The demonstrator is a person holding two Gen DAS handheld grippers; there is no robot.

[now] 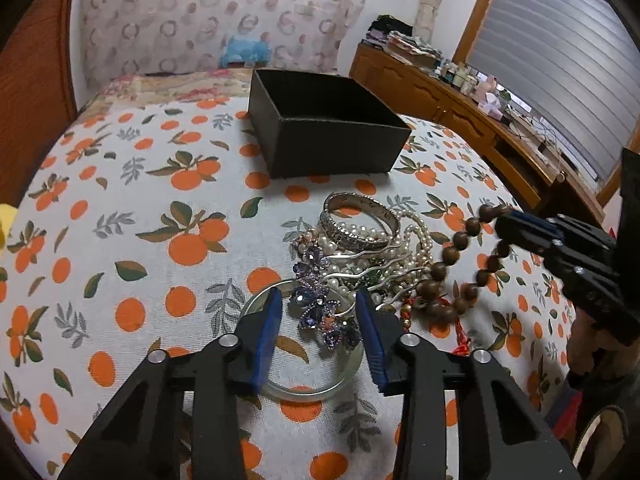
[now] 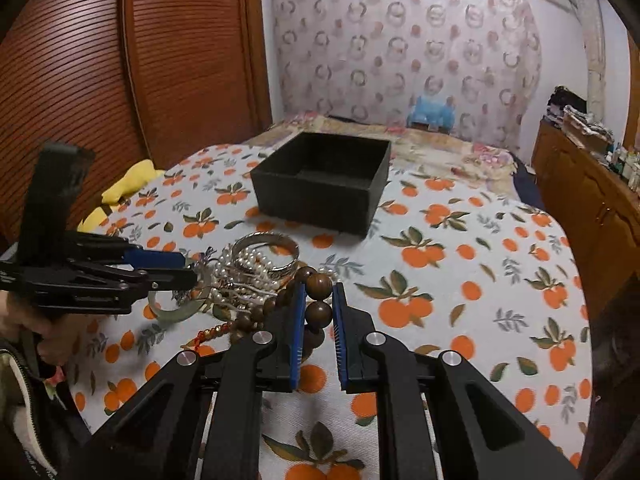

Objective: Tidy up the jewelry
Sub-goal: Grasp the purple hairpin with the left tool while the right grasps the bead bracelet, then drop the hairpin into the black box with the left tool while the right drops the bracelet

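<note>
A pile of jewelry lies on the orange-print cloth (image 1: pixel 160 200): a silver bangle (image 1: pixel 360 220), pearl strands (image 1: pixel 416 240), a purple jeweled hair comb (image 1: pixel 320 308) and a clear glass bangle (image 1: pixel 304 390). My left gripper (image 1: pixel 320 302) stands over the glass bangle with the purple comb between its blue pads (image 1: pixel 272 320); a small gap shows on the left side. My right gripper (image 2: pixel 319 294) is shut on a brown wooden bead bracelet (image 2: pixel 319 312), whose string hangs down to the pile (image 1: pixel 444 280). An open, empty black box (image 1: pixel 332 148) sits behind the pile.
The cloth covers a bed. A yellow item (image 2: pixel 124 188) lies at its left edge beside a brown wardrobe (image 2: pixel 100 80). A wooden dresser (image 1: pixel 460 108) with clutter runs along the right. A blue toy (image 1: pixel 246 50) sits by the far wall.
</note>
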